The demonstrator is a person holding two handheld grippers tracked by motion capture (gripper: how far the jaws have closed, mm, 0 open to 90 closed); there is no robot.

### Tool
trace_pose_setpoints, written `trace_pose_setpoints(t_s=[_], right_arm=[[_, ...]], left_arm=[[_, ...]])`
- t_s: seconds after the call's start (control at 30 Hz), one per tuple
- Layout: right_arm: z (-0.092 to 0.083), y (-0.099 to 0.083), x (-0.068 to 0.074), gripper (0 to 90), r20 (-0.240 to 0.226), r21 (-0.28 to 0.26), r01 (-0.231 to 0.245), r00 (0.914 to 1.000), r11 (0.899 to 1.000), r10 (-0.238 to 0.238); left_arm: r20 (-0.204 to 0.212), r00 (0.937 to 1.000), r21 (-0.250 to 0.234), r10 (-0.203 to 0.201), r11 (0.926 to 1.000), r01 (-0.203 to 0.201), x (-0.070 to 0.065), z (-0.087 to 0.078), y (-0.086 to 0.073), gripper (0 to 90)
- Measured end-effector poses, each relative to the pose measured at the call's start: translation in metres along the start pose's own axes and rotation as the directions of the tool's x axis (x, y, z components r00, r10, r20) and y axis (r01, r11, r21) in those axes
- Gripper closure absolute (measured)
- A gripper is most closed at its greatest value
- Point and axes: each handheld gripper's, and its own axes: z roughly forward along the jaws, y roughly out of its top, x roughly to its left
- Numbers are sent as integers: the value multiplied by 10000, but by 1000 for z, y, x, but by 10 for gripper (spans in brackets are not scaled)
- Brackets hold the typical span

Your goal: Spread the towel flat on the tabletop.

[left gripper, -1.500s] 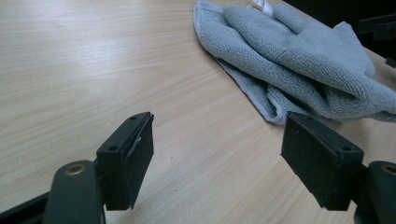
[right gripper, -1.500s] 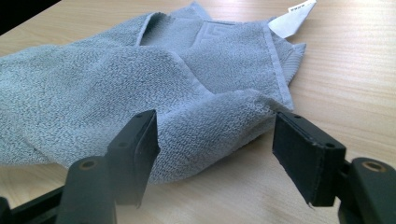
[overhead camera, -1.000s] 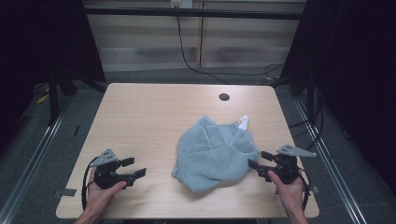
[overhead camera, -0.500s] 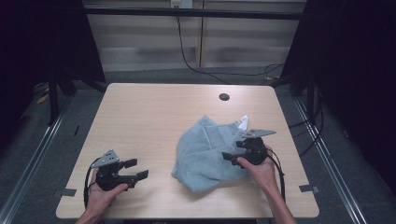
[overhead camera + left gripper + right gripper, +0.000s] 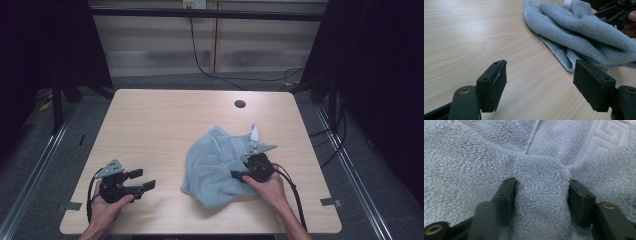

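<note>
Even overhead light keeps the bench [image 5: 165, 130] bright in the high view, while the surroundings from nine through twelve to three o'clock fall into near-black, and shadows under things are faint and soft. In the left gripper view a pale sheen lies on the wood toward eleven o'clock, and the far edge softens. The right gripper view is dimmer and slightly blurred, its towel [image 5: 541, 202] pile soft, especially toward six o'clock.

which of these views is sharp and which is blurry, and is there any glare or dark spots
High view: the table is evenly lit, its surroundings fall into near black, and the towel looks soft in detail. Left gripper view: the wood has a pale sheen at top left; the near pads are slightly blurred. Right gripper view: the towel fold between the pads is soft, the weave behind sharper.
</note>
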Motion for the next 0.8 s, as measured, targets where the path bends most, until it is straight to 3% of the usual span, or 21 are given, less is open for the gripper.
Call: trace_pose_setpoints(t_s=[0.1, 0.23, 0.4, 0.5, 0.53, 0.67, 0.7, 0.73, 0.77, 0.8], right_arm=[[1, -2, 5, 491, -141, -109, 121, 9998, 9999, -122], [5, -1, 20, 552, -670, -128, 505, 9964, 9986, -513], [11, 0, 31, 586, -1083, -222, 800, 9907, 9965, -819], [14, 1, 39, 587, -1309, -271, 988, 9862, 9947, -1016], [16, 2, 45, 584, -1576, -233, 1083, 9813, 9938, -1107], [18, 3, 57, 576, -1901, -172, 1277, 9733, 9917, -1286], [19, 3, 67, 565, -2247, -109, 1554, 9622, 9878, -1538], [19, 3, 67, 565, -2247, -109, 1554, 9622, 9878, -1538], [19, 3, 74, 520, -2620, -76, 1647, 9516, 9863, -1609], [18, 4, 76, 491, -2716, -116, 1669, 9484, 9859, -1638]], left_arm=[[-25, 10000, 38, -7, 10000, 7, 0, 0, 0, 264], [-17, 10000, 101, -28, 9999, 28, 0, 2, 0, 264], [-129, 9998, 449, 120, 9989, -114, -2, 6, -1, 266], [81, 9999, 425, 108, 9990, -111, -4, 7, 0, 266], [166, 9998, 389, 95, 9992, -101, -4, 6, 0, 266], [522, 9986, 139, 57, 9999, -65, -7, 5, 5, 265], [647, 9977, 69, 205, 9998, -210, -10, 6, 9, 265], [647, 9977, 69, 205, 9998, -210, -10, 6, 9, 266], [703, 9974, 42, 151, 9999, -154, -12, 7, 12, 266], [829, 9964, 71, 156, 9998, -163, -13, 9, 15, 266]])
